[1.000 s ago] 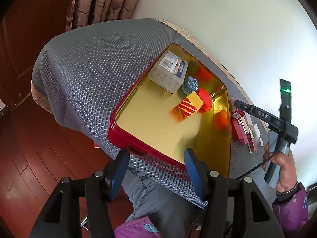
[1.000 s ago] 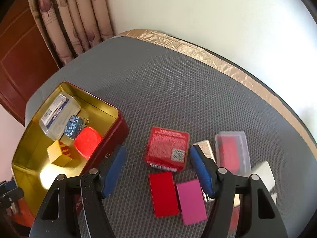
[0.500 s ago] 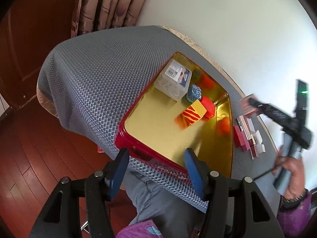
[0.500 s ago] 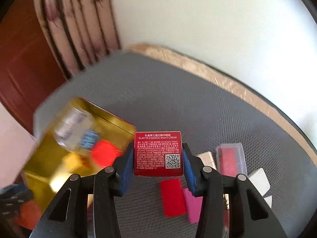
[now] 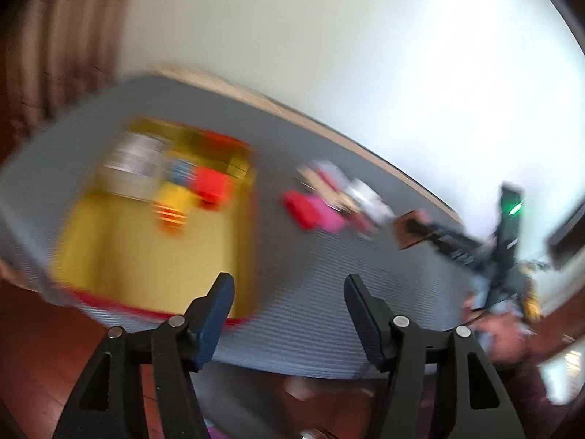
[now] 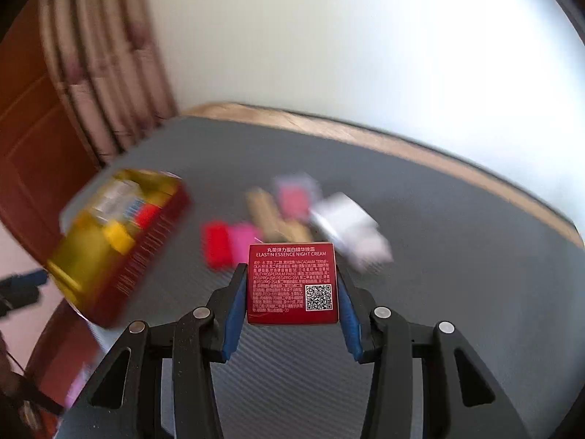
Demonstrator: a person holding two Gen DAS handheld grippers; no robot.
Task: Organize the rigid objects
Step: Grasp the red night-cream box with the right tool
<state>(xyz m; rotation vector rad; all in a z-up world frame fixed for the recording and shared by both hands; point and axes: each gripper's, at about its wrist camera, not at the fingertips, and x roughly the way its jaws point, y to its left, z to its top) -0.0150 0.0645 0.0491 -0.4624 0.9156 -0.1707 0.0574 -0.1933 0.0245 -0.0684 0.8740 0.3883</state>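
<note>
The right gripper (image 6: 291, 294) clamped a red cardboard night-cream box (image 6: 291, 283) by its flat sides (probably light, stiff, crushable), the gold-lined red tin (image 6: 120, 241) at nine o'clock. The left gripper (image 5: 289, 314) was opening, empty.

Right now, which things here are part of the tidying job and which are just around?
Job: red box clamped in right hand-held gripper; gold tin; loose boxes on the mat; empty left hand-held gripper, jaws opening.
Around: curtain, wall, door.
</note>
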